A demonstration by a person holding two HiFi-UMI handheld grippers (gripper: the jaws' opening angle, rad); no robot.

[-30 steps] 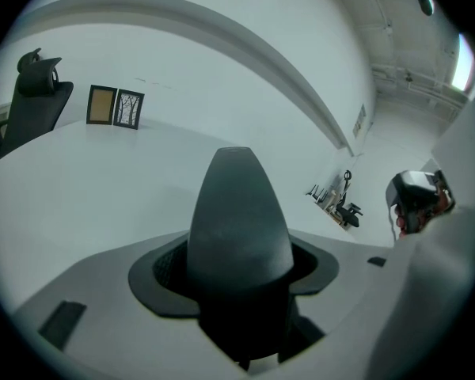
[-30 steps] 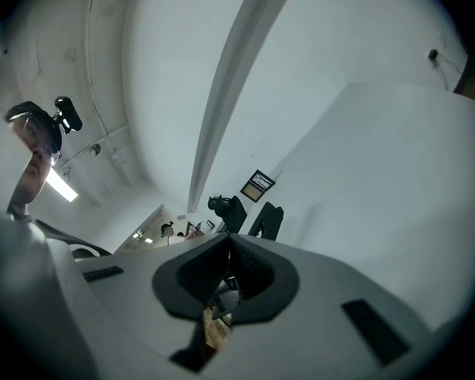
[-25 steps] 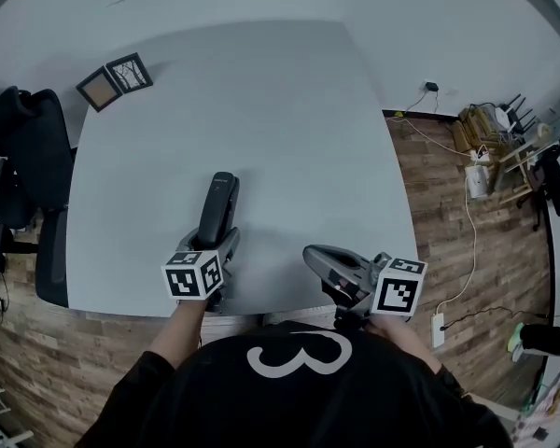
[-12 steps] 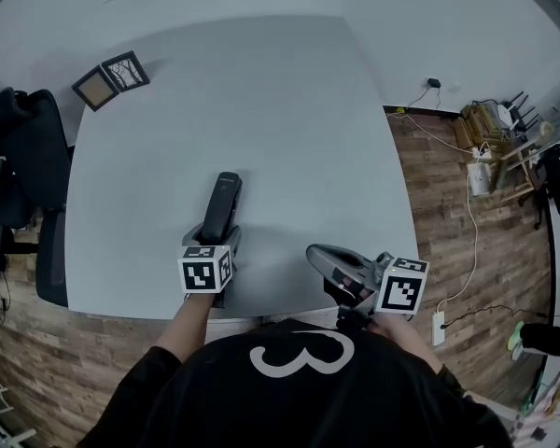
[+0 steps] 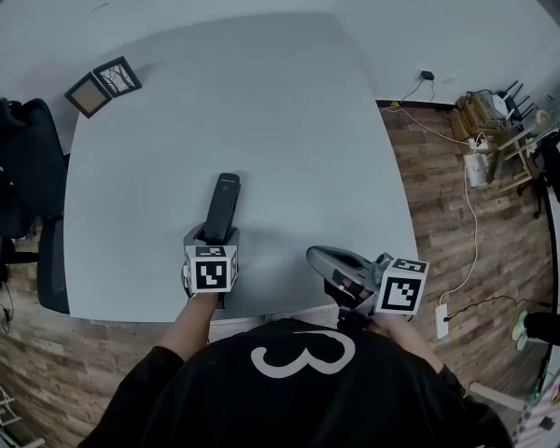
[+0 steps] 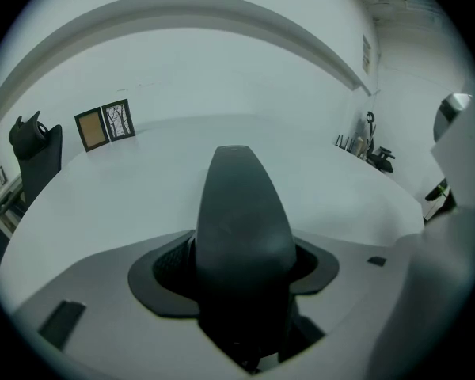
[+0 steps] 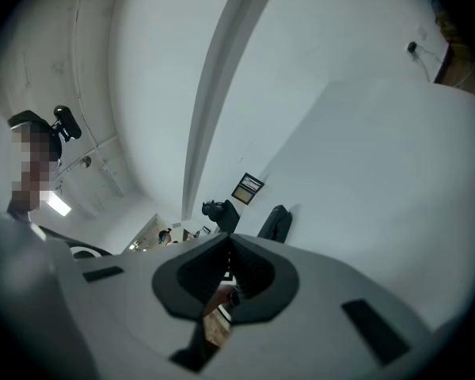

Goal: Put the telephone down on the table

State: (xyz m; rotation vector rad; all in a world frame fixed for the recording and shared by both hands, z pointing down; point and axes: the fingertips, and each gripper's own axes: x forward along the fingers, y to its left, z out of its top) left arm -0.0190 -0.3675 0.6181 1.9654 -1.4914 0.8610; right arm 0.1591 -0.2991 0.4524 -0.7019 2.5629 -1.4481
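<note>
Left claw point(image 5: 212, 247) closed on the telephone point(image 5: 223, 203) - pads press on both flanks of the dark handset near its lower end, jaws held fairly wide by its body. Handset points away from the person, out over the near part of the grey table point(image 5: 289, 110). From the right gripper view it looks tilted, far end raised; whether any part touches the table I cannot tell.

Right claw point(image 7: 228, 269) - jaws nearly together, nothing between them, held low at the near table edge, well apart from the handset. No part in the job, by the look of it.

Step in hand, as I judge it: the set-down itself, handset carried over a bare stretch of table but not yet let go.

Next move calls for:
- lowering the left claw until the handset lies flat along its length
- spreading the jaws only once the table bears it
- drawing the claw straight back toward the person, so the pads do not drag the handset along.
</note>
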